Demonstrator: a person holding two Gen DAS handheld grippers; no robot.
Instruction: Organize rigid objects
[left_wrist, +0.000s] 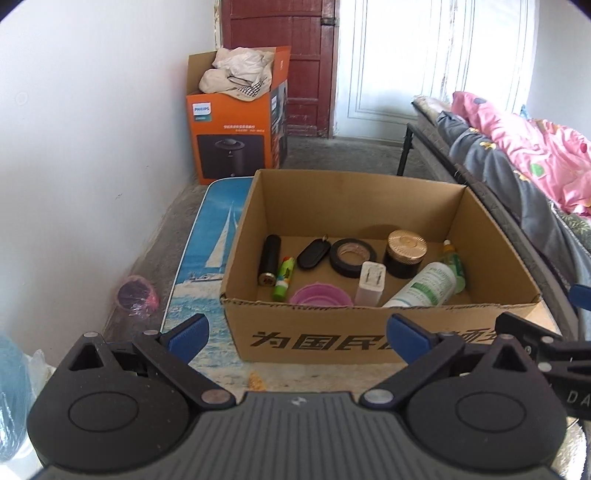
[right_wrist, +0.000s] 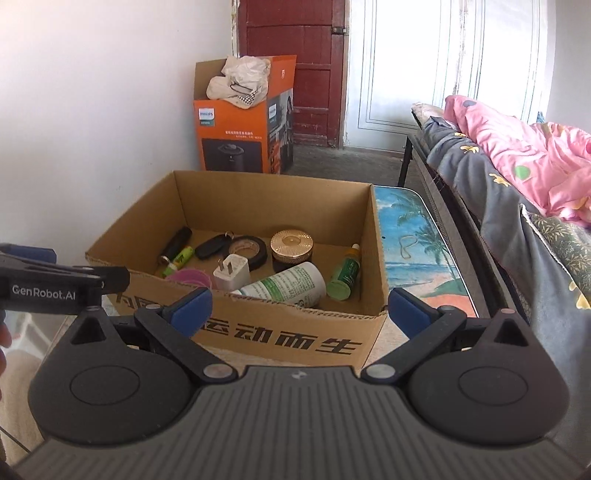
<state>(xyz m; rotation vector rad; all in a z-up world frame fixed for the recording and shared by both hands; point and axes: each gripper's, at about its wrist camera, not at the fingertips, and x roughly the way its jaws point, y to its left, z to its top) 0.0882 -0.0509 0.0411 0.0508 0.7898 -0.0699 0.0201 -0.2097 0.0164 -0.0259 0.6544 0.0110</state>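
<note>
- Both claws, left gripper (left_wrist: 297, 334) and right gripper (right_wrist: 298, 308), ribbed black plastic with blue pads, gape wide, empty.
- Corrugated cardboard box (left_wrist: 332, 332) at twelve o'clock holds everything.
- White cylindrical bottle (left_wrist: 424, 286) lies at five o'clock inside.
- Black tape ring (left_wrist: 352, 256) lies centre.

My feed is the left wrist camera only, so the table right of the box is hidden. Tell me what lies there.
Observer: A rubber band lies on the table, right of the cardboard box and apart from it.
Operator: Report the right gripper.
Observer: The right gripper is open, nothing between its fingers, facing the box's near wall.
Operator: Describe the green dropper bottle; the white bottle half hides it here.
Observer: The green dropper bottle rests by the box's right wall, tip toward the far wall, beside the white bottle.
</note>
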